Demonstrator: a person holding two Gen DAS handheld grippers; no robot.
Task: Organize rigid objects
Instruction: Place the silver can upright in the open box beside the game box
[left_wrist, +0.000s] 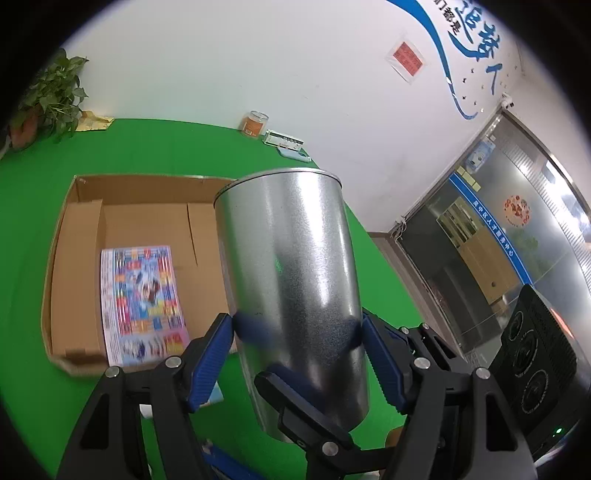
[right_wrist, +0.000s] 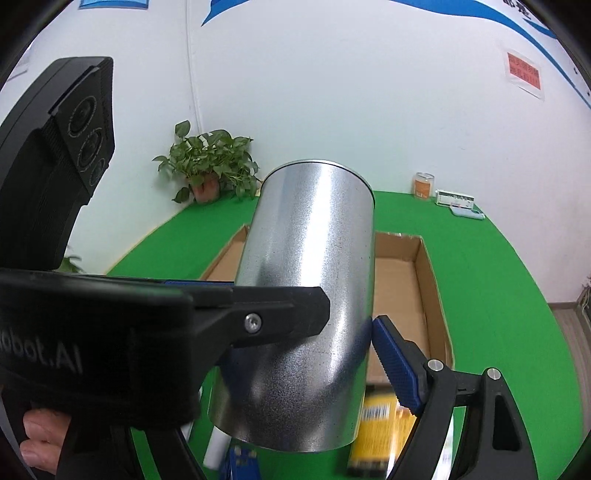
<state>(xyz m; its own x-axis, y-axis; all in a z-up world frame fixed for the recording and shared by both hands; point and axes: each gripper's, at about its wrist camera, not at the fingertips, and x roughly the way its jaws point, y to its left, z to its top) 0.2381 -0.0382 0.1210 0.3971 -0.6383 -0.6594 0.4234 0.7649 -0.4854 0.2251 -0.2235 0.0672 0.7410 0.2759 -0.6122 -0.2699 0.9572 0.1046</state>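
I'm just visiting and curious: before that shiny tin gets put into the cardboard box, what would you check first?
1. Left gripper shut on the metal can: ok, both pads touch its sides.
2. Right gripper also on the can: cannot tell, only one pad visibly touches.
3. Can upright: not ok, it tilts.
4. Room in the cardboard box: ok, bare floor beside the colourful booklet.
5. Can clear of the table's green cloth: ok.
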